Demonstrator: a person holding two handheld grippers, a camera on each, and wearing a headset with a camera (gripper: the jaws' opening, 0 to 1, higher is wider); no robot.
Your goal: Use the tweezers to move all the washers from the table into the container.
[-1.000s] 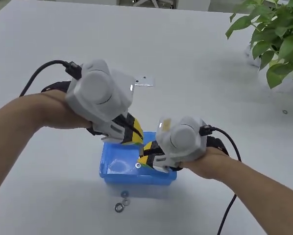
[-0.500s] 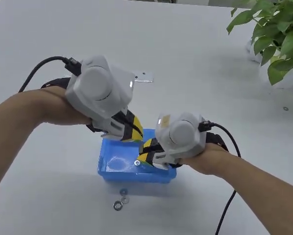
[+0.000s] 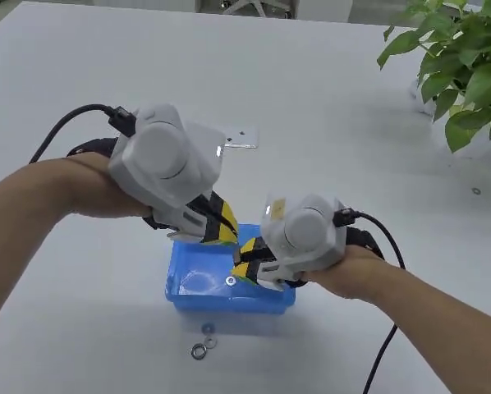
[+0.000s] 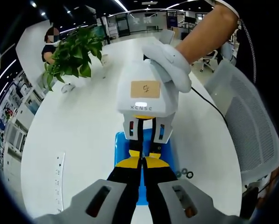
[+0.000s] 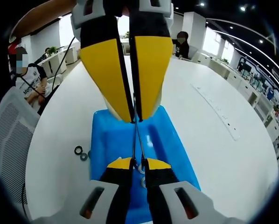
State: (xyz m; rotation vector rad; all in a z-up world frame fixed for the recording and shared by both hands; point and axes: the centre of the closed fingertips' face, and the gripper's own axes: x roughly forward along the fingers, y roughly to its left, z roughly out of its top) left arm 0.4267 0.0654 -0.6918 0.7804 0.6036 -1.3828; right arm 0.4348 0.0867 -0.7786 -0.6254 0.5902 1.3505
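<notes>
Washers (image 3: 202, 345) to be collected: a small cluster lies on the white table (image 3: 328, 107), just beside the near wall of the blue container (image 3: 192, 283). One more washer (image 3: 231, 281) shows over the container's floor at the tweezer tips; whether it is pinched or already lying there cannot be told. The tweezers (image 5: 137, 135) span both tools, their long axis running from the left gripper (image 3: 227, 235) at the far left to the right gripper (image 3: 244, 267) at the near right. Each gripper's jaws are closed onto the thin metal arms. Both grippers hang above the container, and the right one appears nearer the cluster. The table is bare and matte, with a potted plant (image 3: 463, 66) at its far right. A mesh chair (image 4: 244, 116) and office desks stand around it.
</notes>
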